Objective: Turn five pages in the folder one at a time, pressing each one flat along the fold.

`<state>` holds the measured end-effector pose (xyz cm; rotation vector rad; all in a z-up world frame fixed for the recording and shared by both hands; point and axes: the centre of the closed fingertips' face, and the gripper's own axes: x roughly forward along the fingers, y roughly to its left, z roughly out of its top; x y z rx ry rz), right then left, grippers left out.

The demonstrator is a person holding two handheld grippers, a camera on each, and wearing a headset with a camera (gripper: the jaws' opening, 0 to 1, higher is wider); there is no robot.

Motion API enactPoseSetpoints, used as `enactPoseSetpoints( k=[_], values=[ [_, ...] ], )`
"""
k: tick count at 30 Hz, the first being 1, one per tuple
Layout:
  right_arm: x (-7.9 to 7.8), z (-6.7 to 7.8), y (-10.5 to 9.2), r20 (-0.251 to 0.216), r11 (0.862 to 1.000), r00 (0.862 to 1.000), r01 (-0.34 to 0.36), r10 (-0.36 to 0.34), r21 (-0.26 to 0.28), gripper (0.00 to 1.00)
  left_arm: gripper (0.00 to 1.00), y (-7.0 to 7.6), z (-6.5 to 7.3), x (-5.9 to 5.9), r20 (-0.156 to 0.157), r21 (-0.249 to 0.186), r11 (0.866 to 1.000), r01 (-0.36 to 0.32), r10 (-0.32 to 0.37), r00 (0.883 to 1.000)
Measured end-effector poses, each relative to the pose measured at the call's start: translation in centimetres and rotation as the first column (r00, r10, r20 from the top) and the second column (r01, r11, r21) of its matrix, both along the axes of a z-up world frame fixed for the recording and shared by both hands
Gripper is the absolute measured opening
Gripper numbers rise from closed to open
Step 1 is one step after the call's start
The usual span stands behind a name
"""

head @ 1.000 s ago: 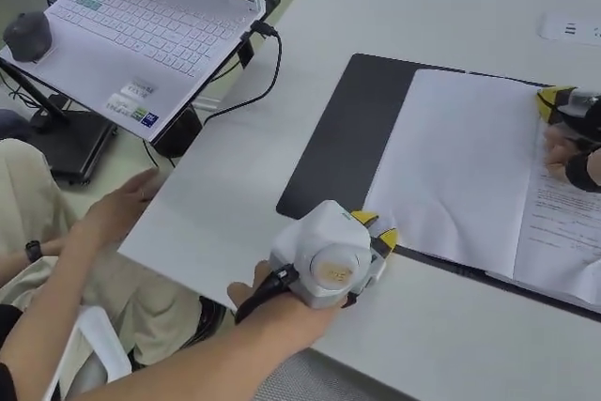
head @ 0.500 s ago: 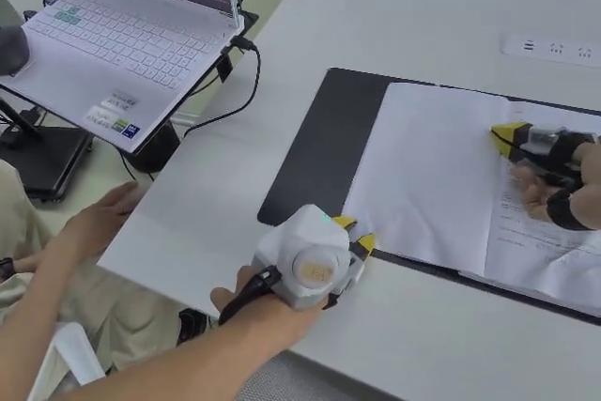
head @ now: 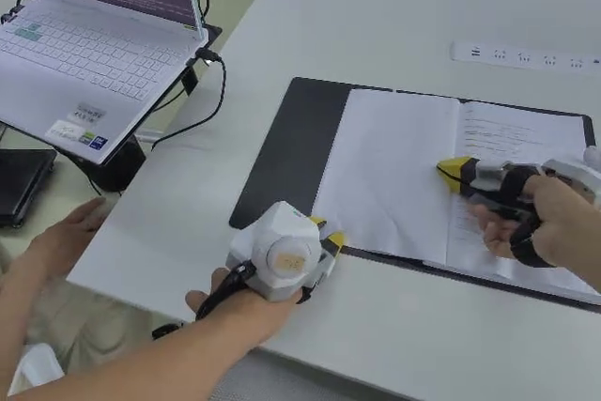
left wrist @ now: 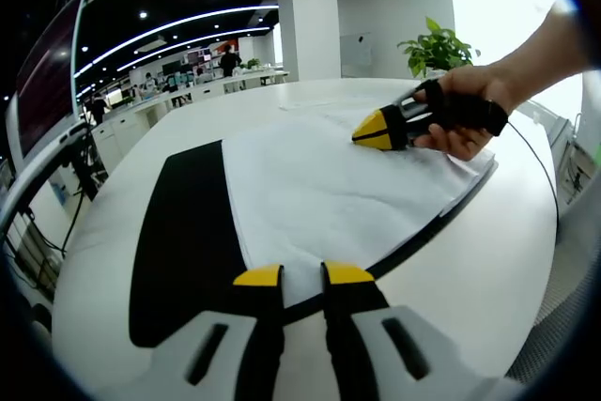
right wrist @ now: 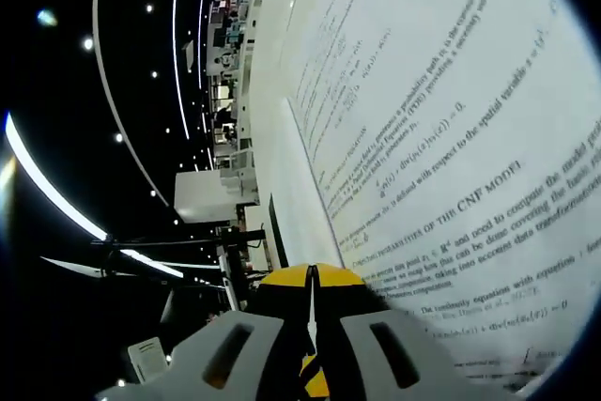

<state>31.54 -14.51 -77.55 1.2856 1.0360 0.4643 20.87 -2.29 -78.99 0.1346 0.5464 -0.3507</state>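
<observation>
A: Open black folder of white paper pages (head: 293, 147)?
B: Lies flat on the white table (head: 394, 16).
A: Left gripper (head: 329, 236)?
B: Sits at its near edge, narrowly parted, empty.
A: Right gripper (head: 452, 170)?
B: Rests on the printed page (head: 526, 133) at the fold, closed, empty.

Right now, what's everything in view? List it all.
table: one, white, under everything
folder: one, black, open on table
blank page: one, white, folder's left side
printed page: one, white, folder's right side
laptop: one, white, left of table
power strip: one, white, table's far side
plant: one, green, background
hand: one, bare, by table's left edge
left claw: yellow-tipped, slightly open, folder's near edge
right claw: yellow-tipped, shut, at the fold
</observation>
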Motion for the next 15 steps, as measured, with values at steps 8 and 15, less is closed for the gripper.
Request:
enactPoseSetpoints(
  k=[8,15],
  values=[
    [-3.8,-0.2,0.0,-0.006,1.0,1.0,-0.019,0.019,0.012,0.0,0.14,-0.1,0.1,-0.1,0.0,0.005,1.0,0.004,-0.004,1.0],
    [-5.4,-0.9,-0.2,-0.008,0.999,0.999,-0.038,0.038,0.006,0.0,0.14,-0.1,0.2,-0.2,0.002,0.007,1.0,0.006,-0.006,1.0]
  ],
)
